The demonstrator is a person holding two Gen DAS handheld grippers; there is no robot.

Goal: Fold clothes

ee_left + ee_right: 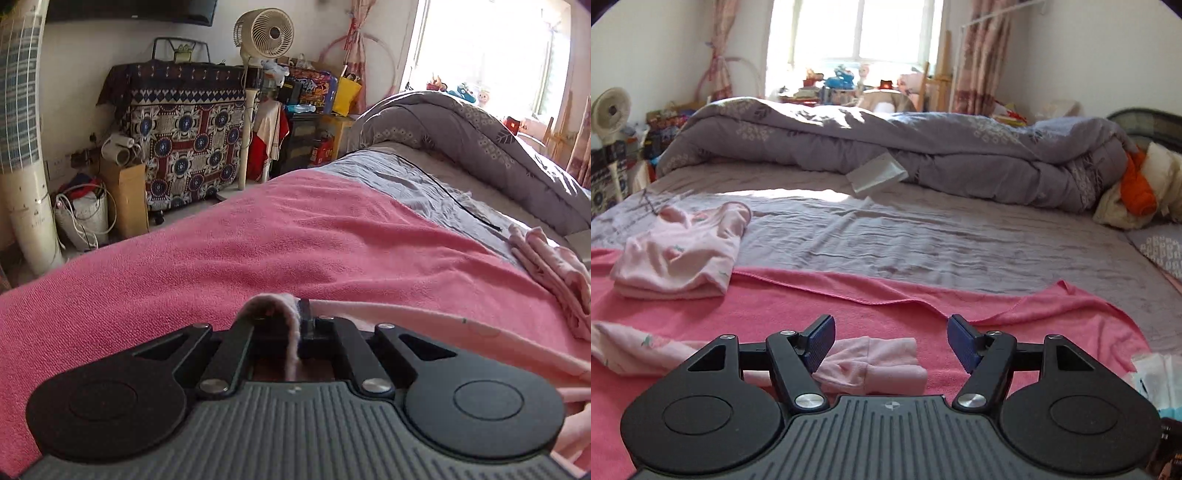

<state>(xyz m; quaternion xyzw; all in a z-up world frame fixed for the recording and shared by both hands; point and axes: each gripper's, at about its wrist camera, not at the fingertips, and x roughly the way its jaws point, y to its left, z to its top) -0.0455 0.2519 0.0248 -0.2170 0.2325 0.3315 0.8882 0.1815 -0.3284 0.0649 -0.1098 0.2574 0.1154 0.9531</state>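
The left gripper (291,314) is closed on a fold of the pale pink garment (424,317), whose edge loops up over the pinched fingers and then trails off to the right across the pink towel (258,243). In the right wrist view the same garment (875,363) lies rumpled on the towel, one end just ahead of and below the right gripper (891,341), which hangs with its blue-padded fingers (822,341) spread wide and holding nothing; the left finger overlaps the cloth in the picture (whether it touches cannot be told). A second pink garment, already folded (679,254), sits well apart to the left, half on the towel's far edge and half on the grey bedsheet (923,236).

The towel is spread over the near part of the bed. Beyond it a grey quilt (886,147) is rolled up along the far side, under a bright window (857,33). A white standing fan (264,35) and a patterned cloth-covered cabinet (184,129) stand by the wall.
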